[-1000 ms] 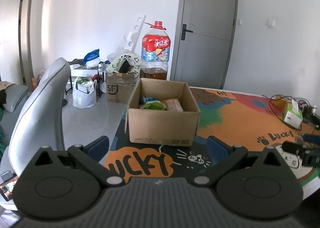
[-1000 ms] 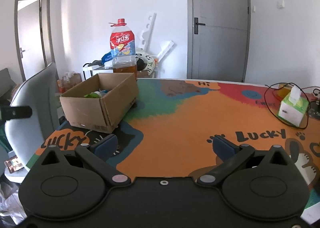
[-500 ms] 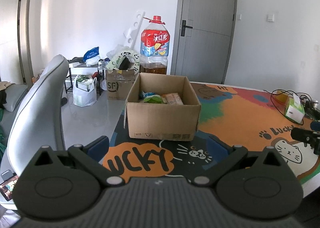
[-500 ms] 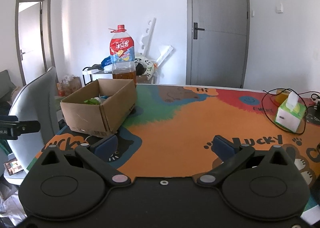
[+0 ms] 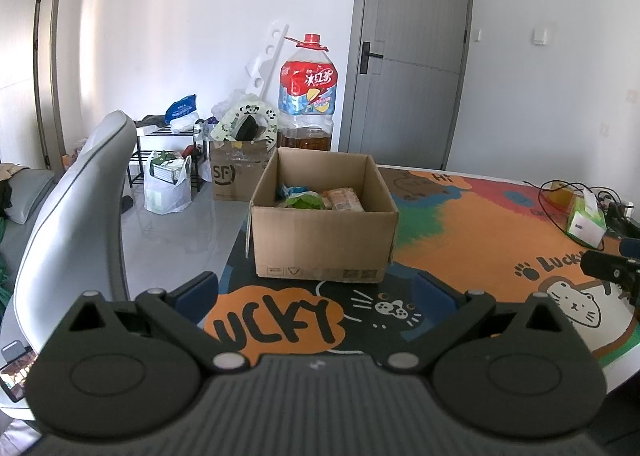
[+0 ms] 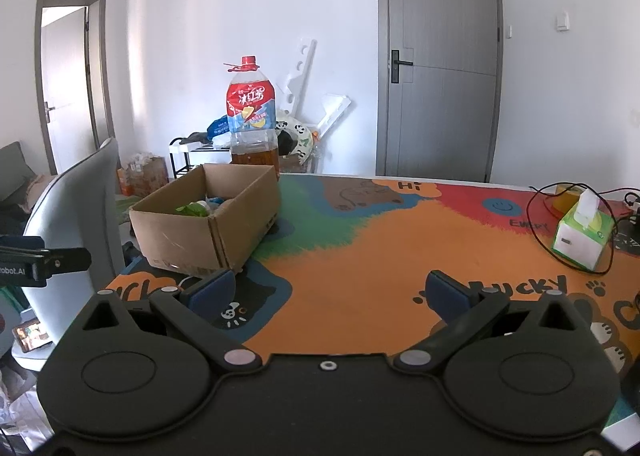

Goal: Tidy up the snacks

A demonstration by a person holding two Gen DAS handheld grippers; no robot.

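An open cardboard box [image 5: 324,244] stands on the colourful table mat, holding several snack packets [image 5: 320,198]. It also shows in the right wrist view [image 6: 208,232] at the left. My left gripper [image 5: 316,294] is open and empty, held back from the box near the table's front edge. My right gripper [image 6: 328,290] is open and empty over the orange part of the mat, to the right of the box.
A large iced-tea bottle [image 5: 307,96] stands behind the box. A tissue box [image 6: 582,234] and black cables [image 6: 540,216] lie at the table's right. A grey chair [image 5: 76,208] stands left of the table. Bags and cartons [image 5: 236,172] sit on the floor.
Both grippers have drawn back and risen a little, so the box looks smaller and farther. Both stay open and empty.
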